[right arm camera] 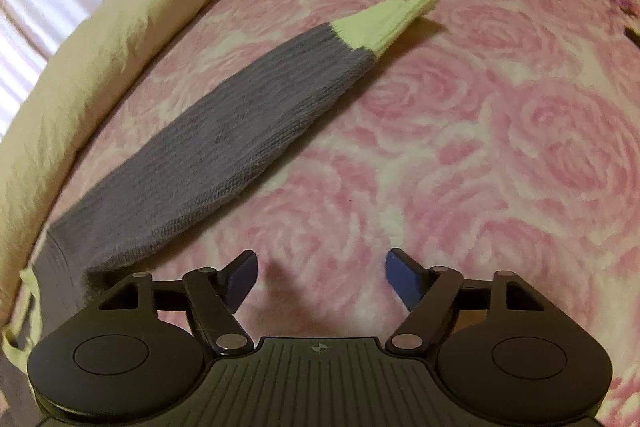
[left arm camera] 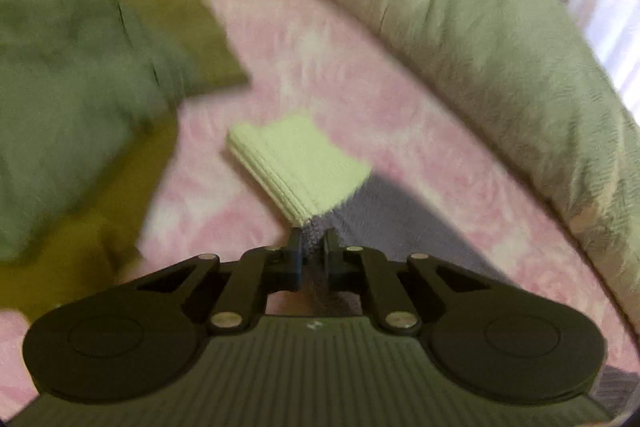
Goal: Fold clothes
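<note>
Grey ribbed knit sock [right arm camera: 224,143], pale cuff, flat on rose-patterned blanket [right arm camera: 460,155]. Left gripper [left arm camera: 313,251] pinched sock; right gripper [right arm camera: 322,281] gaped empty.

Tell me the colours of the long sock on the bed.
The sock is grey with a pale yellow-green ribbed cuff; the right wrist view shows it best.

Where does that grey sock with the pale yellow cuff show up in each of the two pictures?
Left wrist view: the sock lies centre, cuff foremost, its grey part running down into the shut tongs.
Right wrist view: the sock stretches from lower left to upper centre, beside the open tongs.
Shared landmark: the pink rose blanket underneath.
</note>
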Demonstrator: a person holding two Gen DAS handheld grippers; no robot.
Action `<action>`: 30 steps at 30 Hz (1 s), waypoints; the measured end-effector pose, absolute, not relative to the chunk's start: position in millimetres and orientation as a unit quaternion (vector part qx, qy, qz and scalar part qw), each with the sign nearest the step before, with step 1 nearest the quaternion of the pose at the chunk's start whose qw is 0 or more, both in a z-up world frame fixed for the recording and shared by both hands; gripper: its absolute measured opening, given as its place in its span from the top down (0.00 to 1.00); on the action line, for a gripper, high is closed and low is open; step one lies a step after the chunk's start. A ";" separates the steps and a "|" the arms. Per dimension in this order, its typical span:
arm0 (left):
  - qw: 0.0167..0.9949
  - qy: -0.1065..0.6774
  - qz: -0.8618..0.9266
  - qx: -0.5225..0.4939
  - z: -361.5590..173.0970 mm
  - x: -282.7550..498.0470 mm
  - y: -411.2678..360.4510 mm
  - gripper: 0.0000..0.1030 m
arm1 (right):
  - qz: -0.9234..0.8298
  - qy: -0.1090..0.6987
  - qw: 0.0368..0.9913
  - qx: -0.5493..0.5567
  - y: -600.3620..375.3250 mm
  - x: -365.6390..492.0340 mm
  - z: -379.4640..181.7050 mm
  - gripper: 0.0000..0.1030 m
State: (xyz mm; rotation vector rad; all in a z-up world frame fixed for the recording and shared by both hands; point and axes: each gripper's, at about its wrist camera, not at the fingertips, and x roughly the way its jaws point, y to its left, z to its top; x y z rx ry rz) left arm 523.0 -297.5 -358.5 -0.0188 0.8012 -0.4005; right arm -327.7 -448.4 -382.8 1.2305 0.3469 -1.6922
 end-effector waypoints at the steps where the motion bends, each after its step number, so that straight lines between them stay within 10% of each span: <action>1: 0.913 0.358 -0.197 0.003 -349.8 512.5 -293.0 0.94 | -0.696 0.146 0.488 0.507 -449.9 -327.1 -383.4 0.26; 10: 0.910 0.339 -0.178 0.157 -379.8 472.7 -235.4 0.71 | -0.685 0.172 0.496 0.504 -456.6 -321.0 -384.8 0.14; 21: 0.848 0.392 -0.347 0.086 -303.5 384.7 -285.0 0.79 | -0.644 0.280 0.644 0.304 -485.4 -266.5 -344.1 0.15; 30: 0.786 0.334 -0.481 0.199 -381.1 288.2 -349.0 0.72 | -0.550 0.352 0.713 0.255 -531.7 -259.2 -396.6 0.29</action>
